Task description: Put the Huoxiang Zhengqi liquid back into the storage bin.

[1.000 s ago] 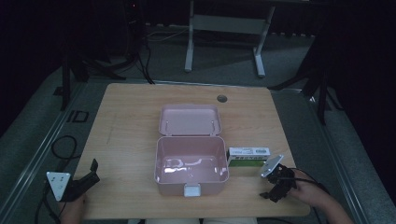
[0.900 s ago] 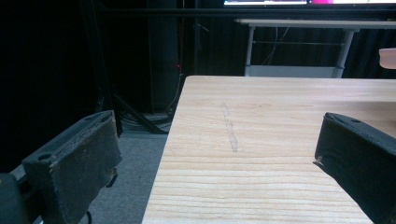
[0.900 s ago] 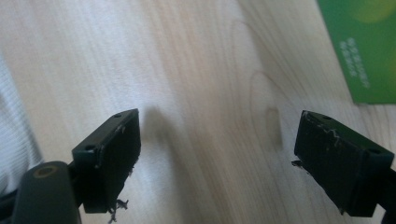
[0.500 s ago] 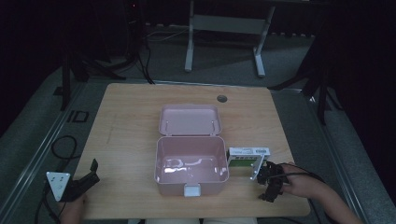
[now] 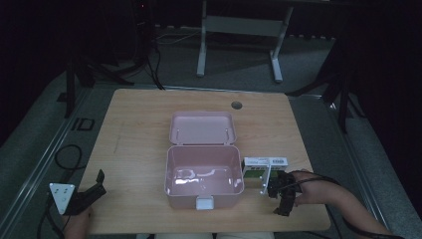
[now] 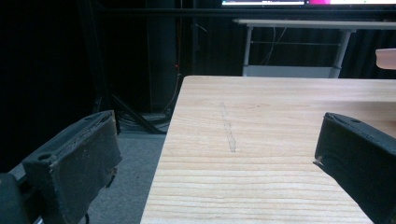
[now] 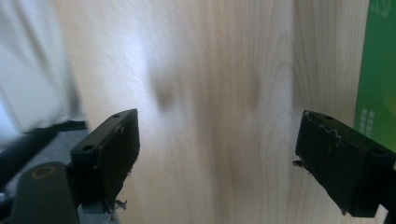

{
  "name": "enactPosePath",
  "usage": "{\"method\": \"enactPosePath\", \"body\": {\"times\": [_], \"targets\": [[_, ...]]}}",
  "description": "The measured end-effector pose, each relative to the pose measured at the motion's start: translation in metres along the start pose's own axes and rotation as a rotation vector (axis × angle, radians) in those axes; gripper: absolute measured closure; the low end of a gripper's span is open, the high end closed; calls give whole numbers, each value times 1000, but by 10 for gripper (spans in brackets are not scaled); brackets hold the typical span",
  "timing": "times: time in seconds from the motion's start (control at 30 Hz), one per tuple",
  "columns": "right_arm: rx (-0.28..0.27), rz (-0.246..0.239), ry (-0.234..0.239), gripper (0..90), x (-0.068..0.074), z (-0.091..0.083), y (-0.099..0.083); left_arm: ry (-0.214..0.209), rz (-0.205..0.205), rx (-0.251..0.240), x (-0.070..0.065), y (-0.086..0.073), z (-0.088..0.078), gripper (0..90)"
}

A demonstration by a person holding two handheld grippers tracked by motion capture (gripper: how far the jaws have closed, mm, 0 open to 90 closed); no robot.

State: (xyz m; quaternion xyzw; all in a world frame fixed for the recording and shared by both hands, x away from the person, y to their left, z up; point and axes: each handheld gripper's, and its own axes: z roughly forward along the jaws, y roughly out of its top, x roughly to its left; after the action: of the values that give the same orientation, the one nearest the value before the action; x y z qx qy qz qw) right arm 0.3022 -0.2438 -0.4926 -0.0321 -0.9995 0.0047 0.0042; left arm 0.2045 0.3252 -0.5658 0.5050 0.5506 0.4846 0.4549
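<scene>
An open pink box stands mid-table with its lid folded back. A green and white carton lies just right of the box. My right gripper hovers over the table right beside the carton's near side, tilted steeply down. In the right gripper view its jaws stand wide open over bare wood, with the carton's green face at the right edge. My left gripper rests at the table's front left corner, open and holding nothing, with the pink box far off.
The wooden table has a round cable hole at the back. A desk frame stands on the floor behind. In the right gripper view, pale blurred cloth lies past the table's front edge.
My right gripper has shifted left toward the carton and tipped downward. The left gripper, box and carton have stayed put.
</scene>
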Motion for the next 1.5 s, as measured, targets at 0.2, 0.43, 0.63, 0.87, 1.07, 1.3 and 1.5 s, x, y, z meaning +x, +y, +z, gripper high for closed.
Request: {"method": "enactPosePath", "body": {"times": [0.2,0.43,0.63,0.87,1.07,1.3,1.5], "targets": [[-2,-22,17,142,2,-17,6,-1,0,1,0,0,0,4],[-21,-55,26,134,3,-38,13,-4,0,2,0,0,0,4],[-30,-67,-6,128,4,-57,16,-4,1,2,0,0,0,4],[-23,-55,-51,139,-5,-79,19,-6,2,2,0,0,0,4],[-14,-64,-73,140,-15,-89,21,-7,1,1,0,0,0,4],[-11,-51,-84,145,-33,-98,21,-8,3,2,0,0,0,4],[-17,-36,-99,179,-54,-101,23,-13,0,5,1,0,0,4]]}}
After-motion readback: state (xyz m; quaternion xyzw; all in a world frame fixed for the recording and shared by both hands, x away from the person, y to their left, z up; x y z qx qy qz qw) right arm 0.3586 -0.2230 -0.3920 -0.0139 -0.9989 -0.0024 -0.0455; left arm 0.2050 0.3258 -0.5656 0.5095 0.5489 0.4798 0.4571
